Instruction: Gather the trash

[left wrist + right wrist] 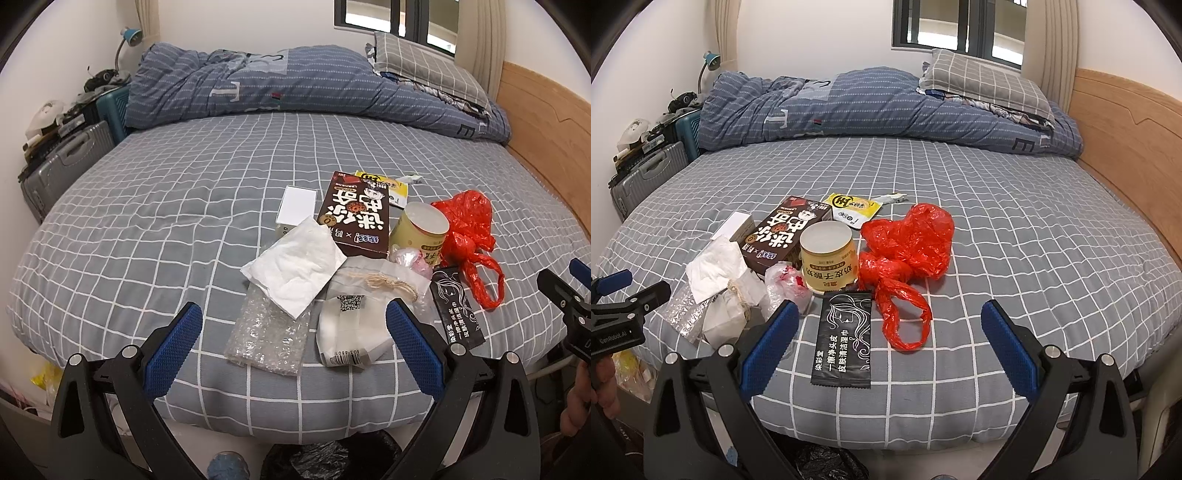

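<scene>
Lot: loose trash heaped on the bed (997, 221), grey checked sheet, near the foot edge. None of it collected yet.

- Left claw (293, 338): jaws wide apart, empty, hovering above the bubble wrap and the white pouch.
- Right claw (890, 341): jaws wide apart, empty, poised over the black sachet.
- Tissue (295, 264): crumpled, white, very light and soft. Overlaps the bubble wrap at its 6 o'clock. Pinch a raised fold.
- Bubble wrap (267, 336): clear, limp, slippery. Take an edge.
- White pouch (354, 332) with string tie: soft; grip near the gathered neck.
- Brown snack box (786, 234): stiff card, probably empty and light. Clamp across its narrow sides.
- Small white box (297, 206): at the brown box's 9 o'clock, touching it. Rigid.
- Yellow cup (829, 256): upright, thin-walled, crushable. Grip the rim gently.
- Red plastic bag (912, 247): at the cup's 3 o'clock, flimsy, looped handle trailing toward 6 o'clock; hook the handle.
- Black sachet (844, 338): flat, slick foil, hard to lift off fabric; take a short end.
- Yellow packet (855, 208): flat, at the cup's 12 o'clock.
- Black-lined bin (332, 459): on the floor below the bed edge, the likely destination.
</scene>
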`<state>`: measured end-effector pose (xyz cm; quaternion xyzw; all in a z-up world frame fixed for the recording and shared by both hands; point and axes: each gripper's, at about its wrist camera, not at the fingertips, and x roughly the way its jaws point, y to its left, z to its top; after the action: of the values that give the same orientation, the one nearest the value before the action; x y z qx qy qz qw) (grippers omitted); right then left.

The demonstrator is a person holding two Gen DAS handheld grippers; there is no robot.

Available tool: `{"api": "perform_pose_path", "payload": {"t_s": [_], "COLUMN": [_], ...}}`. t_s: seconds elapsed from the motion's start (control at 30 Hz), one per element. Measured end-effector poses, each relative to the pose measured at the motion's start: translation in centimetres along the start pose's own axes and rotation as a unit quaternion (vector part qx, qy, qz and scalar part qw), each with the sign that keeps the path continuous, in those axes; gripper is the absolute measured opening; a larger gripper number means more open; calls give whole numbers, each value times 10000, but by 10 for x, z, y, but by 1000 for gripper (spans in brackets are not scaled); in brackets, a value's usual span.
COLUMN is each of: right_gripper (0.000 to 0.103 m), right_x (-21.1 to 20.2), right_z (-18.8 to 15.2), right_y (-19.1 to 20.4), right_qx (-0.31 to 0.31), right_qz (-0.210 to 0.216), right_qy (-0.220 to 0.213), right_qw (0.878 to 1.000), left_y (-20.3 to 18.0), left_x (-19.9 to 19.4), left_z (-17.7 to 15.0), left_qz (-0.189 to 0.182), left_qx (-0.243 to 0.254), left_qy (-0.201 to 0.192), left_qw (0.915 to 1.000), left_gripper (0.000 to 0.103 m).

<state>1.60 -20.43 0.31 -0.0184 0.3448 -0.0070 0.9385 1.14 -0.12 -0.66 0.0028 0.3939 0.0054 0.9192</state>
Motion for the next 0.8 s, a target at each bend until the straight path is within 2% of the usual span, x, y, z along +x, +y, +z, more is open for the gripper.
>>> {"api": "perform_pose_path", "payload": {"t_s": [0.8], "right_gripper": [95], "right_x": [4], "right_z": [0], "right_y": [2], "right_qx": [-14], "right_qz": [24], "right_qy": [58], "right_qw": [10000], "left_y": [1], "left_x": [7], "left_z": [-1], "left_qz": [3], "left_qx": [-10], "left_qy": [65], "left_qw": [10000], "left_gripper": [97]}}
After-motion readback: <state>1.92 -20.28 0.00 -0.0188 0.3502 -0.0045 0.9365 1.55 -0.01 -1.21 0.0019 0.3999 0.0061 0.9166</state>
